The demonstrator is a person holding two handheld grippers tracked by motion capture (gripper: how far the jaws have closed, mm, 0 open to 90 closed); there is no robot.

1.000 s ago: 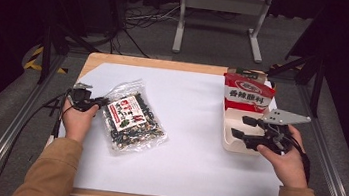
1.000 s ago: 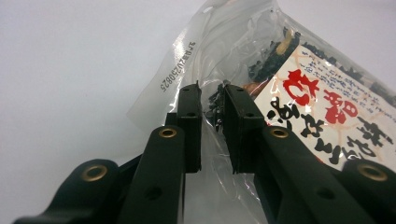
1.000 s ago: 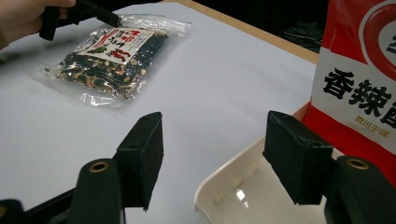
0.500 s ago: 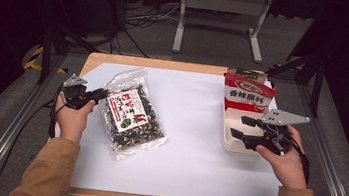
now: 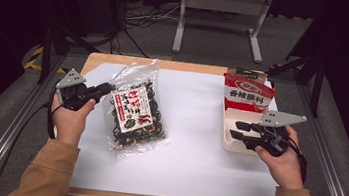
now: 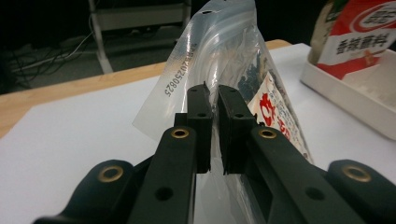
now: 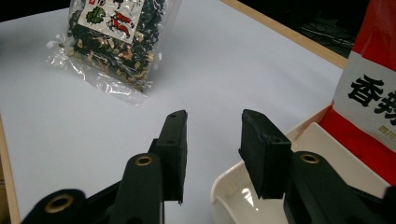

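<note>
High view shows the left claw (image 5: 105, 89) pinched shut on the upper left edge of a clear plastic bag of dark dried seaweed with a red and white label (image 5: 135, 111). The bag lies on the white sheet covering the wooden bench (image 5: 190, 160), towards its left edge and near the far left corner, slanted with its top towards the far edge. From the left gripper view, the jaws are pressed onto the transparent top film of that bag (image 6: 219, 60), which stands lifted off the sheet there.

At the right edge of the bench sits a shallow white plastic tray (image 5: 230, 142), with a red and white printed pouch (image 5: 247, 93) standing upright at its far end. The right claw (image 5: 237, 129) hovers over the near part of the tray, jaws apart and holding nothing; the right gripper view shows this gap above the tray rim (image 7: 224, 186).

By the look of it, the grasp is made, but the bag is well apart from the tray, so carrying it across and setting it down remain.
</note>
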